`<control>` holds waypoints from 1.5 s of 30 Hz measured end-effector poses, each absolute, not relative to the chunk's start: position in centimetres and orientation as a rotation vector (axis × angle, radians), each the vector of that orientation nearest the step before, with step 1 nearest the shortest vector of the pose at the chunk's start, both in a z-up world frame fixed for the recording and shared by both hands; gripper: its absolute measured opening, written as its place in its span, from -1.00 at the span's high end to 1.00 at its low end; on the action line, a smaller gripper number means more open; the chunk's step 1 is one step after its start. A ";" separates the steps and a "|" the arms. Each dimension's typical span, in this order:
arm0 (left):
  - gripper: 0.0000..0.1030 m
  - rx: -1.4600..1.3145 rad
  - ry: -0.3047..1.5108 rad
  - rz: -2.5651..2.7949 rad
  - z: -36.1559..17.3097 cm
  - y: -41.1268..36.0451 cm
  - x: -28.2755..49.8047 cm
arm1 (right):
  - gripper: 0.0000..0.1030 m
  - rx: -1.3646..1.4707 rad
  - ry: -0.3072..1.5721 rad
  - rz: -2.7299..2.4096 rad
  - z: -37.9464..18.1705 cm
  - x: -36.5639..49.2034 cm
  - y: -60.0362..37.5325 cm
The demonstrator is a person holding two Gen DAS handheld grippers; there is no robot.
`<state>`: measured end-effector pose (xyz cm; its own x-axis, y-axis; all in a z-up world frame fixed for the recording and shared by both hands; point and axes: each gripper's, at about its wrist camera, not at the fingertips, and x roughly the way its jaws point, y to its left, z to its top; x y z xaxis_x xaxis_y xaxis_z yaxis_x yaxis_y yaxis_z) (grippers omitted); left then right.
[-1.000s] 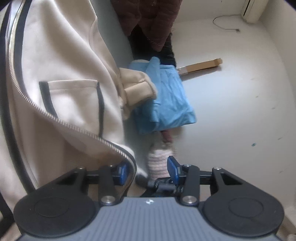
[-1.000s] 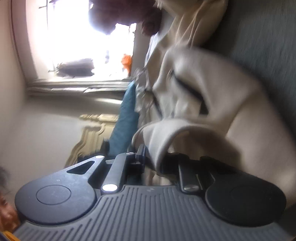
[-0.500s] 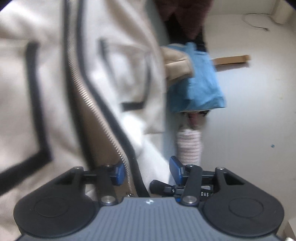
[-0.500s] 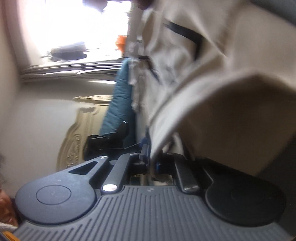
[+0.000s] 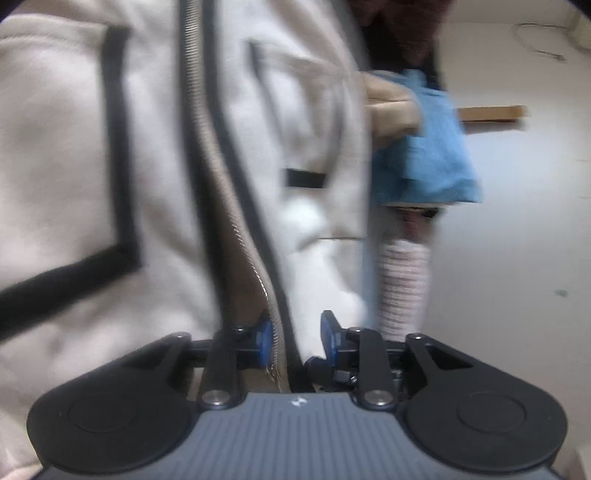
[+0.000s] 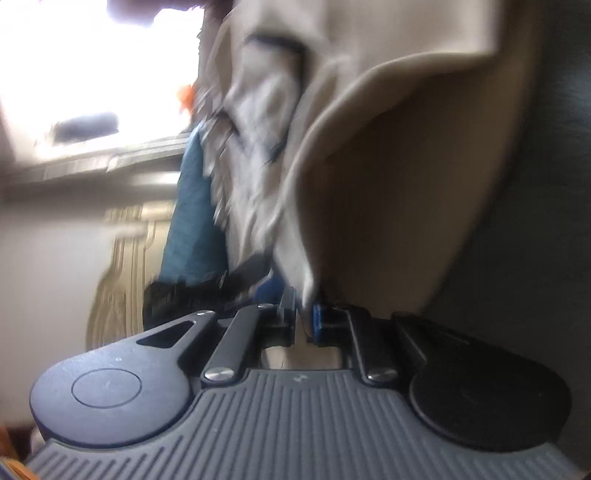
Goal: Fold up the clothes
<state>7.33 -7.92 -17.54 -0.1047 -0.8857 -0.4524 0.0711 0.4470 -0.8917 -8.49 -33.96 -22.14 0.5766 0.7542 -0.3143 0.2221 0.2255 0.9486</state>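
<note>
A cream zip-up jacket [image 5: 110,147] with black trim fills the left and middle of the left wrist view. Its zipper edge [image 5: 236,229] runs down between the blue pads of my left gripper [image 5: 295,334]. The jaws are closing, and zipper, black trim and white lining fill the gap between them. In the right wrist view the same jacket [image 6: 388,184] hangs in blurred folds. My right gripper [image 6: 304,317] is shut on a thin edge of this cloth.
A blue garment [image 5: 432,162] lies past the jacket, with a cream cuff [image 5: 391,107] on it and a striped sock [image 5: 404,288] below it. A wooden strip [image 5: 491,112] lies on the pale floor [image 5: 517,258]. A person in dark red [image 5: 399,22] stands behind. A bright window [image 6: 92,74] lies left.
The jacket has come much closer in the left wrist view and its zipper edge has slid between the left jaws, which narrowed. The right jaws closed on the jacket's edge as the cloth swung.
</note>
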 end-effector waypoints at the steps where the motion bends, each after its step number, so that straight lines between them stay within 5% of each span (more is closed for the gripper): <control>1: 0.54 -0.783 1.435 -0.991 -17.1 -7.7 7.4 | 0.91 1.300 0.929 0.490 -21.2 -8.4 -33.8; 6: 0.55 -0.815 1.491 -0.954 -18.7 -7.5 6.9 | 0.91 1.263 0.995 0.500 -20.8 -8.3 -33.4; 8: 0.91 -0.794 1.511 -0.918 -19.6 -7.5 6.3 | 0.92 1.269 1.046 0.460 -21.9 -8.4 -33.3; 18: 0.86 -0.715 1.559 -0.887 -20.9 -6.9 4.5 | 0.86 1.093 1.119 0.425 -21.6 -9.9 -34.1; 21: 0.68 -0.617 1.529 -0.929 -20.1 -6.9 4.1 | 0.81 1.044 1.155 0.394 -21.4 -10.5 -34.7; 23: 0.33 -0.548 1.502 -0.977 -18.9 -6.8 4.0 | 0.43 0.992 1.164 0.386 -20.2 -10.7 -35.1; 26: 0.22 -0.415 1.427 -1.044 -16.3 -6.0 3.8 | 0.18 0.825 1.155 0.392 -17.3 -11.5 -36.0; 36: 0.16 -0.122 1.086 -1.135 -10.4 -8.3 4.2 | 0.22 0.345 0.881 0.208 -11.5 -9.5 -38.9; 40: 0.23 -0.007 1.104 -1.084 -13.1 -11.2 3.5 | 0.41 0.084 0.849 0.098 -12.1 -6.0 -36.3; 45: 0.29 -0.015 1.079 -1.072 -14.5 -9.8 3.0 | 0.41 -0.011 0.897 0.047 -16.6 -4.2 -35.9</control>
